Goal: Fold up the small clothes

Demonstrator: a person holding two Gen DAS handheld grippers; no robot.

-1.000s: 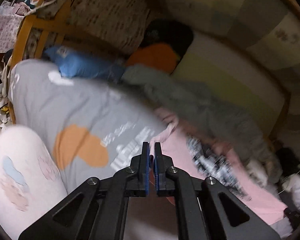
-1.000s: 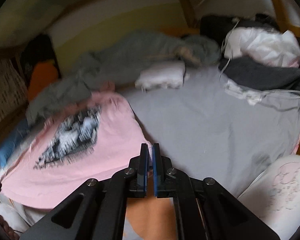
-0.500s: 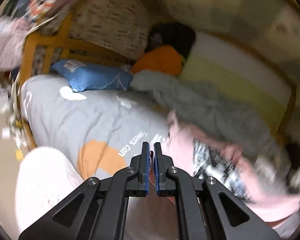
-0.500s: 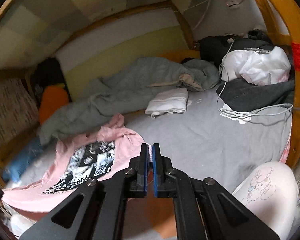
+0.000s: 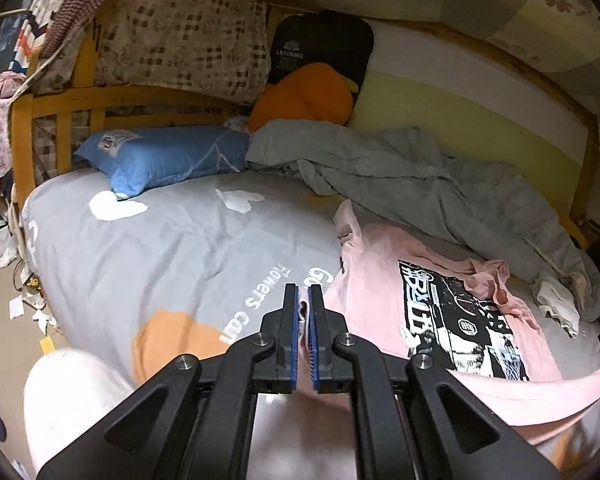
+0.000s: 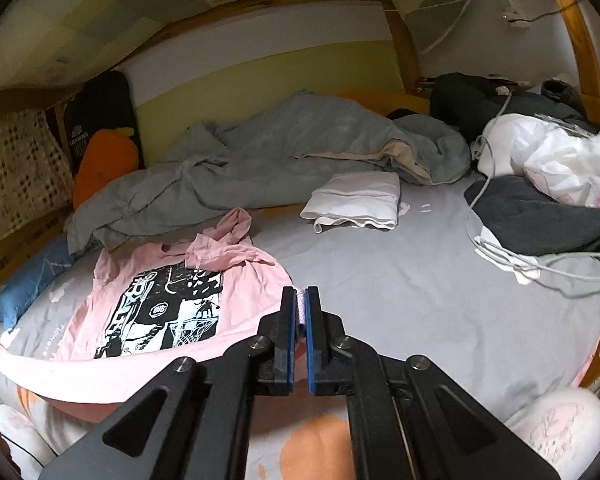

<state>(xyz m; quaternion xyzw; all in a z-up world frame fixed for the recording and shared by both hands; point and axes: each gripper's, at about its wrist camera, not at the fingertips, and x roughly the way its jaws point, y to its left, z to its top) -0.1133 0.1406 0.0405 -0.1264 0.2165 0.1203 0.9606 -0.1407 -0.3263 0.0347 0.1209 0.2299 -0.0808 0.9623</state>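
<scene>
Gray bed cover (image 6: 400, 300) fills the room — on it lies the pink shirt (image 6: 148, 308), its near edge lifted. Left gripper (image 5: 304, 300) and right gripper (image 6: 300, 300) each pinch that edge tight.

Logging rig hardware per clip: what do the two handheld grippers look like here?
Both match: the left gripper and right gripper have matte black angular linkage arms with triangular cut-outs, silver pivot bolts, and two flat parallel black fingers faced with blue pads. No cables, markings or sleeves show.

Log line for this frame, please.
left gripper: shut on pink T-shirt hem | right gripper: shut on hem | shirt print-up on grey bedspread
</scene>
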